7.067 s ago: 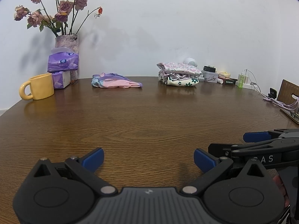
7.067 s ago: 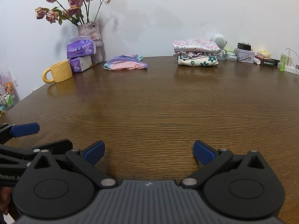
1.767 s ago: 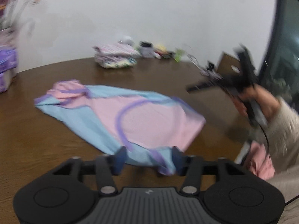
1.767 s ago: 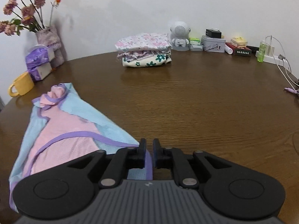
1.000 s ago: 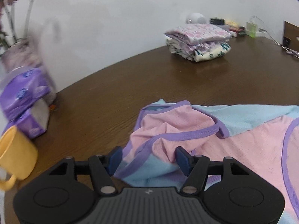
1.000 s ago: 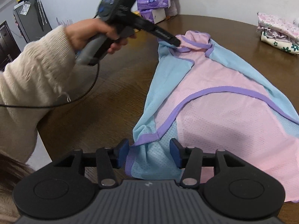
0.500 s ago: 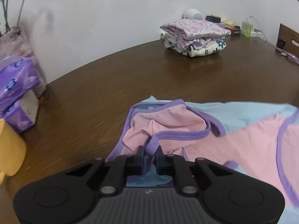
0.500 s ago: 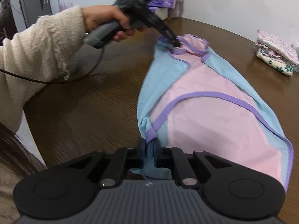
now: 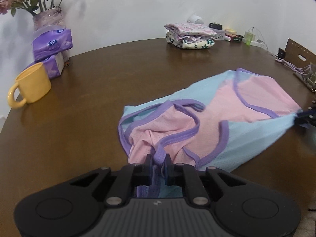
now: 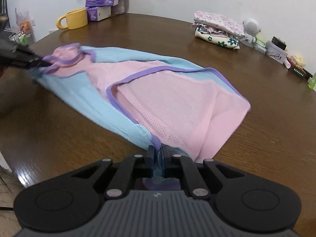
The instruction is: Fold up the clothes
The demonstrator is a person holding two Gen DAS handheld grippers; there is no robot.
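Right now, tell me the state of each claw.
Left claw: closed on the pink and blue garment's purple trim.
Right claw: closed on the garment's blue edge.

No legible text: the tissue packs [image 9: 51, 45] carry a blurred logo, the dark box [image 10: 298, 71] unreadable white characters.

Your left gripper [image 9: 158, 161] is clamped on a bunched purple-trimmed edge of the pink and blue garment [image 9: 209, 126]. The garment lies partly spread on the brown counter [image 9: 83, 118], its far blue corner pulled taut by your right gripper [image 9: 303, 116] at the right edge of the view. A yellow mug [image 9: 31, 86] stands at the left, just in front of two stacked purple tissue packs [image 9: 52, 49] and a vase of flowers [image 9: 47, 18]. A folded clothes pile [image 9: 189, 36] sits far back near the wall.
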